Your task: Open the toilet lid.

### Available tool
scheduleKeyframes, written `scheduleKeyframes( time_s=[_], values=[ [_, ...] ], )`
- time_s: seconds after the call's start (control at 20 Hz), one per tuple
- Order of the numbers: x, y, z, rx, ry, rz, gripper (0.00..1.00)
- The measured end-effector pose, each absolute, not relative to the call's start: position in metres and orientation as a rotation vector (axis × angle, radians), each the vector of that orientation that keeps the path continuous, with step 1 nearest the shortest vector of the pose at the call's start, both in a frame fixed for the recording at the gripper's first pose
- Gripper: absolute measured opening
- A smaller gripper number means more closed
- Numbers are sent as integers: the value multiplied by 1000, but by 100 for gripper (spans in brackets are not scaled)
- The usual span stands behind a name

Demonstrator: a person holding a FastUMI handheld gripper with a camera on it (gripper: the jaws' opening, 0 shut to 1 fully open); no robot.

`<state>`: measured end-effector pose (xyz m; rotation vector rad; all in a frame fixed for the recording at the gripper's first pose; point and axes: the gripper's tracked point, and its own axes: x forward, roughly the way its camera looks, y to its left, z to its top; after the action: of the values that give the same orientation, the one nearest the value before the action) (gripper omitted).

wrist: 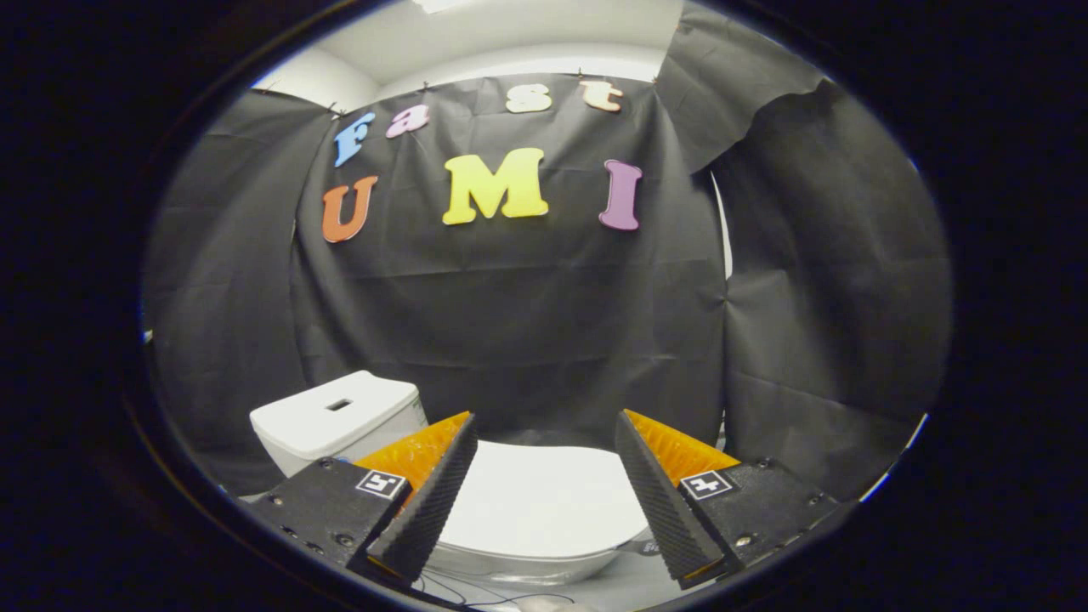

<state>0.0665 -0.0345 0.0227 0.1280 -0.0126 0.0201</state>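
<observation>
At ten o'clock from the tool (544, 425) stands the white cistern (340, 416), a slot in its top; the closed toilet lid (544, 501) lies at twelve o'clock between and just beyond the fingers; nothing blocks it; the tool is spread wide, holding and touching nothing.

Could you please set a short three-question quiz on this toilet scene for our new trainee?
1. True or false: the toilet lid is already raised.
2. What lies between the fingers of the gripper? A) the lid B) the tank C) a hand
3. The tank stands beyond which finger?

Key: 1 false, the lid lies flat and closed. 2 A; the fingers are spread wide, pressing on nothing. 3 the left finger.
</observation>
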Motion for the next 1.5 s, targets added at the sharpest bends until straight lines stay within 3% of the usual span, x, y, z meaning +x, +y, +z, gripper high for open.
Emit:
scheduleKeyframes(
  time_s=[0.3,0.75,1.05,1.15,1.3,1.5],
  values=[
    [109,-83,-7,379,58,27,100],
    [144,-160,-128,707,245,-94,98],
    [146,-174,-193,924,365,-99,96],
    [146,-180,-213,973,401,-130,94],
    [143,-188,-240,1078,447,-166,82],
    [136,-176,-259,1184,493,-135,79]
  ],
)
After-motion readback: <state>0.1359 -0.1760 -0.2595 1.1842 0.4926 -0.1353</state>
